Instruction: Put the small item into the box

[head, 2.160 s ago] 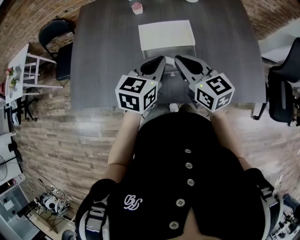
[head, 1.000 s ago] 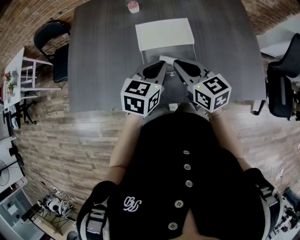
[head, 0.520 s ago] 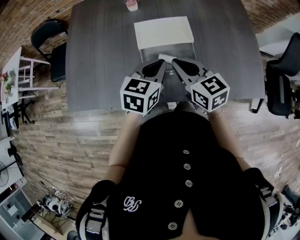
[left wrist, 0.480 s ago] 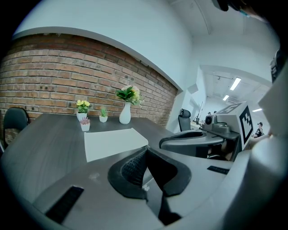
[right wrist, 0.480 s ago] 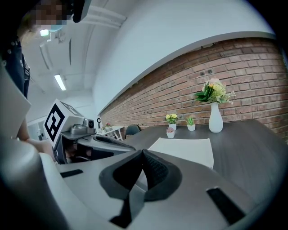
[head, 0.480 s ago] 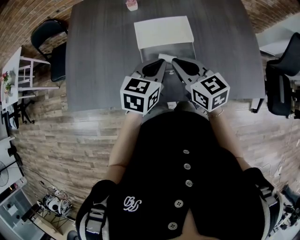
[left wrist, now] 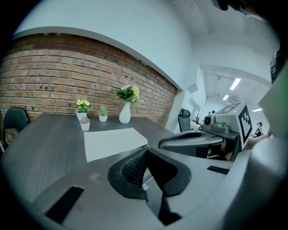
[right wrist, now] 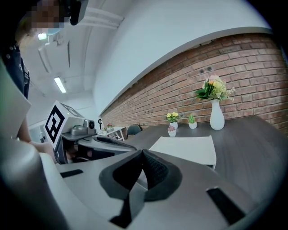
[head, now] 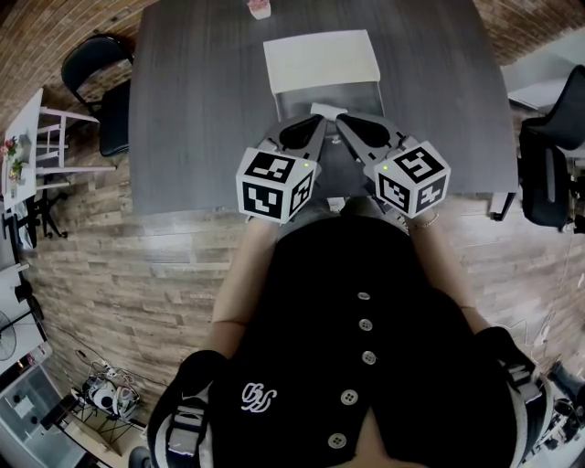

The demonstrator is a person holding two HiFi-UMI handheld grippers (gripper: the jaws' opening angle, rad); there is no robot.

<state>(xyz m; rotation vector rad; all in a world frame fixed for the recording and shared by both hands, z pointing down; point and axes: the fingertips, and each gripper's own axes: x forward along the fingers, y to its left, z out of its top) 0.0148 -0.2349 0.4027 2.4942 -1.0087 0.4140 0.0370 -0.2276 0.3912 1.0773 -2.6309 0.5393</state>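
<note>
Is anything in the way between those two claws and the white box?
Nothing visible: the left claw and right claw sit close before the white box, with only table between. Its top looks closed.

The person wears a black buttoned top point(head: 402, 366); the grey left gripper point(head: 315, 119) and right gripper point(head: 342, 118) bear black-and-white marker cubes point(head: 277, 186).

White box point(head: 322, 60) mid-table blocks way ahead; open tabletop point(head: 192, 110) both sides; pot point(head: 260, 9) at far edge
</note>
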